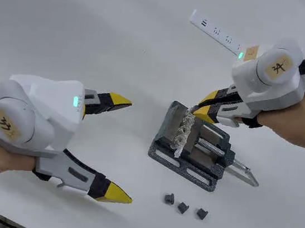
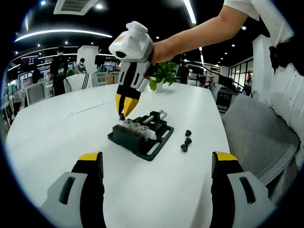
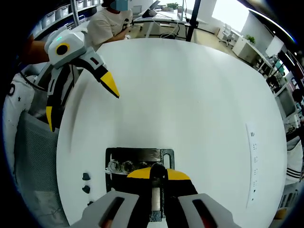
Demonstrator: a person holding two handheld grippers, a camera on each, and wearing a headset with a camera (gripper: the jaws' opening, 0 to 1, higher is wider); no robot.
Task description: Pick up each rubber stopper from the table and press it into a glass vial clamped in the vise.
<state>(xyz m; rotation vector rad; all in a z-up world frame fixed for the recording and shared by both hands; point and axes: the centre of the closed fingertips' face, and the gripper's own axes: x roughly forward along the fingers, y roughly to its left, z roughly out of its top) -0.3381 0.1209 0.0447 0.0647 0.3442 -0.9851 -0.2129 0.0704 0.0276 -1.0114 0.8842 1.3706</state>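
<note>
A dark rubber stopper sits pinched between the yellow tips of the right gripper at the bottom centre of the right gripper view, directly over the vise. The jaws are closed narrowly on it. In the left gripper view the same gripper points straight down at centre frame, and the stopper shows as a small dark nub at its tips, just above the row of glass vials. Whether it touches a vial I cannot tell. The vials stand upright in a short row clamped in the vise, right of centre in the head view, where the right gripper comes in from the upper right with its tips at the near end of the row. In the right gripper view the vials appear as clear rings just left of the closed tips. Three loose stoppers lie in a line on the white table below the vise, near it but apart from it. They show right of the vise in the left gripper view and at lower left in the right gripper view. The left gripper is at the left of the head view, well apart from the vise, with its jaws spread wide and nothing between them. Its own view shows its jaws far apart along the bottom, and the right gripper view has it at upper left. A white power strip lies at the top of the head view.
</note>
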